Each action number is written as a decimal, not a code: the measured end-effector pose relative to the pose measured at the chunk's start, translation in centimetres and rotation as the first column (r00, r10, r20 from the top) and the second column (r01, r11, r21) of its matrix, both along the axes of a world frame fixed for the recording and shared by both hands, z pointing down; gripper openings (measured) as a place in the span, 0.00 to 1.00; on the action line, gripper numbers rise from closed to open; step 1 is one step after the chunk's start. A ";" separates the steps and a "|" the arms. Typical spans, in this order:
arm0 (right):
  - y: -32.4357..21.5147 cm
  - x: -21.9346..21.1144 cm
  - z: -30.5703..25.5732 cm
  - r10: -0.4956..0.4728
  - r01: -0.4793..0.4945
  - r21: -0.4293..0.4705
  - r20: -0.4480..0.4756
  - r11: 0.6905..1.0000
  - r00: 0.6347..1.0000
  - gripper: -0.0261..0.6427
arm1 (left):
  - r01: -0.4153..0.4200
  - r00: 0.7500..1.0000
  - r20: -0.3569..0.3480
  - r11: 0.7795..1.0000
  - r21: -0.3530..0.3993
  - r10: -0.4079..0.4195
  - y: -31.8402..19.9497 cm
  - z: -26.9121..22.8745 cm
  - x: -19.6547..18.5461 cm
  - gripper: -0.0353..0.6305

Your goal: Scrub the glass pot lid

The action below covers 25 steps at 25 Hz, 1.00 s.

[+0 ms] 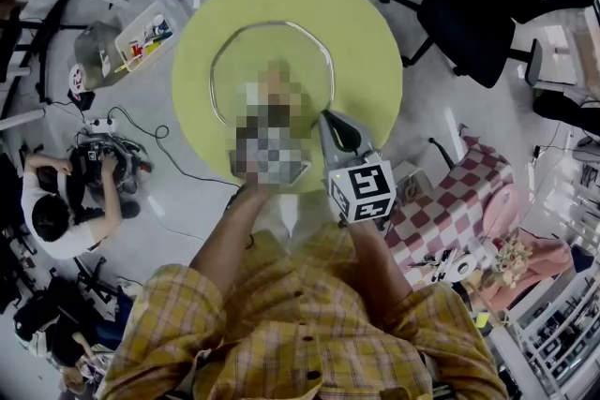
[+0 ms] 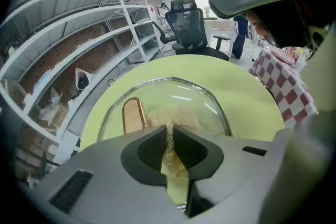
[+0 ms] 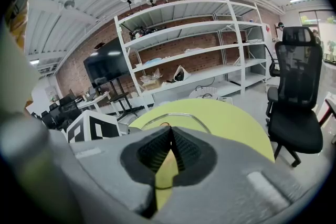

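The glass pot lid [image 1: 251,59] [image 2: 189,96] lies flat about the middle of the round yellow-green surface [image 1: 375,42], its copper-coloured handle [image 2: 135,115] on top. The left hand-held gripper [image 2: 170,132] has its jaws closed on a pale fibrous scrubber [image 2: 173,114], which rests on the glass just beside the handle. The right hand-held gripper [image 1: 326,119] [image 3: 170,131] sits over the near edge of the surface by the lid's rim, with its jaws pressed together and nothing between them.
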State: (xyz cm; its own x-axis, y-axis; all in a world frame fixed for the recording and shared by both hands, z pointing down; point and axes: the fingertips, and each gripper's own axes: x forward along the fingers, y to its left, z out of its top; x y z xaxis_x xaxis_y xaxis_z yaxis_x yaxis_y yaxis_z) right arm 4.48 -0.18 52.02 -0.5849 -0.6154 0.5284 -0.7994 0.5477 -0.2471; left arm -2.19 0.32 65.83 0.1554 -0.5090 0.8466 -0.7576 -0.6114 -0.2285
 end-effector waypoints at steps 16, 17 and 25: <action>-0.5 2.0 0.0 0.040 -0.040 -0.003 0.000 0.999 0.999 0.04 | -0.116 0.992 -0.054 0.992 -0.054 0.113 2.1 1.1 6.1 0.12; -0.5 2.1 0.1 0.042 -0.042 -0.005 0.000 0.999 0.999 0.04 | -0.122 0.991 -0.053 0.991 -0.056 0.119 2.2 1.4 6.4 0.12; -0.5 2.9 0.4 0.053 -0.053 -0.012 0.009 0.999 0.999 0.04 | -0.114 0.993 -0.054 0.990 -0.081 0.110 1.6 0.5 8.0 0.12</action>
State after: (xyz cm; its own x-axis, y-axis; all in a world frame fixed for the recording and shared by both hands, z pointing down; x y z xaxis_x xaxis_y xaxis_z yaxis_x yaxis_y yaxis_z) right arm 7.38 -0.66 52.44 -0.5570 -0.6391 0.5304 -0.8246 0.5017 -0.2615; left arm 5.80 1.95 66.37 0.2497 -0.4136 0.8755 -0.6926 -0.7082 -0.1370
